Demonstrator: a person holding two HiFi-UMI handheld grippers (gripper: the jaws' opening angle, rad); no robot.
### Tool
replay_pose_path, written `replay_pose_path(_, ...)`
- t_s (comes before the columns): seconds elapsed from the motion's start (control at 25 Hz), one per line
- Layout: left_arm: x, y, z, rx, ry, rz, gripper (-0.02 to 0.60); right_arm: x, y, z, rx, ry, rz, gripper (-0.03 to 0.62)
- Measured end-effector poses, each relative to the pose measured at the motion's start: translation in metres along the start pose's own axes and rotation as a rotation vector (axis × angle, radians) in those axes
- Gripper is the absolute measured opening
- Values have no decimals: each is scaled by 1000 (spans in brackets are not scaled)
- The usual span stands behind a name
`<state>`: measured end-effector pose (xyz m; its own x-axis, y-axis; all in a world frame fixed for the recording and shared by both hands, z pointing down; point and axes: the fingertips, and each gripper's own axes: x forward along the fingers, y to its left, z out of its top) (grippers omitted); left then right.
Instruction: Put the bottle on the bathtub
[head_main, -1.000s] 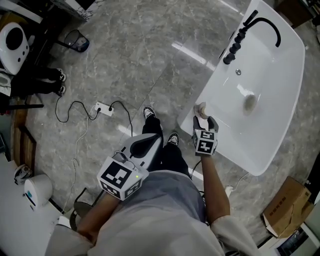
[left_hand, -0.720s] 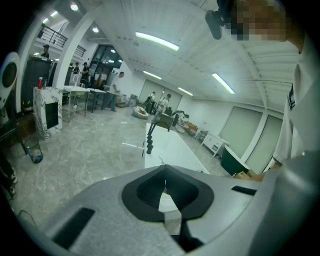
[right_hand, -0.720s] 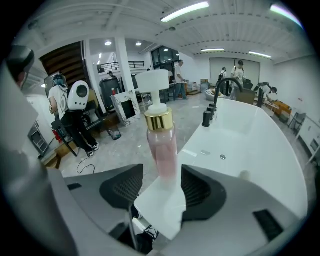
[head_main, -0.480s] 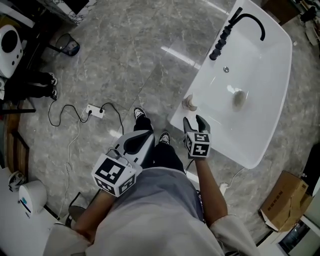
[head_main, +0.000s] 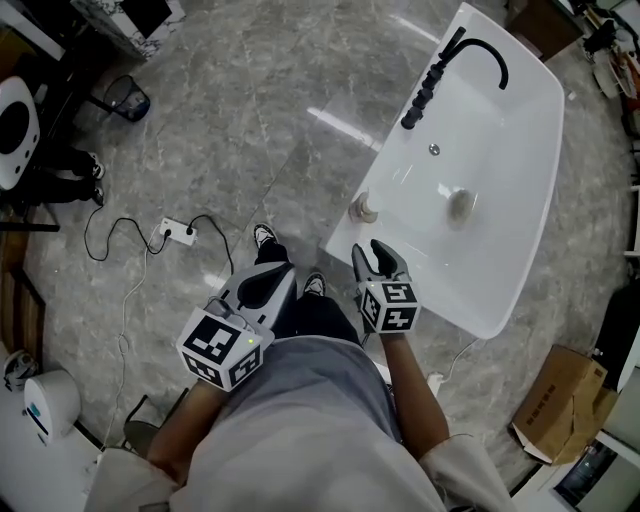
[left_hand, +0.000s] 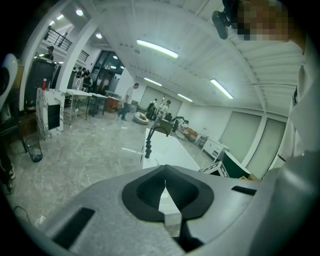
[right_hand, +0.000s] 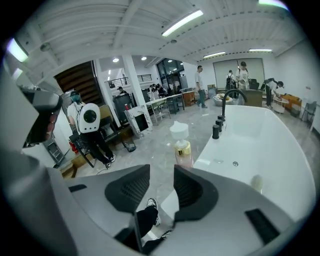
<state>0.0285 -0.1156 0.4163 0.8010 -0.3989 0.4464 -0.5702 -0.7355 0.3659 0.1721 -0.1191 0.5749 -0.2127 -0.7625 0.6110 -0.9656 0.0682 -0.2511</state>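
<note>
— Where is the bottle (head_main: 366, 208)?
— It stands upright on the bathtub (head_main: 505, 150) rim, just ahead of your right tongs (head_main: 371, 252), not touching them.
— And the tongs?
— The right ones have just been closing but are apart, with nothing between. Your left tongs (head_main: 262, 288) are pressed together, empty.

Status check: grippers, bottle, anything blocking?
Left gripper shut, empty. Right gripper jaws apart, just been closing, nothing between. Bottle upright on bathtub rim, free. Nothing blocking it.
</note>
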Motion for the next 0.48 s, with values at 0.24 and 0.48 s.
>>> replay_pose_path(0.24,-8,-4,0,-1,-22,2,3,-37,13,29,15,-70,32,100)
replay_pose_path(0.48,-14,-9,1,0,-32,3,4,-74,24,52,12,-111,63,55)
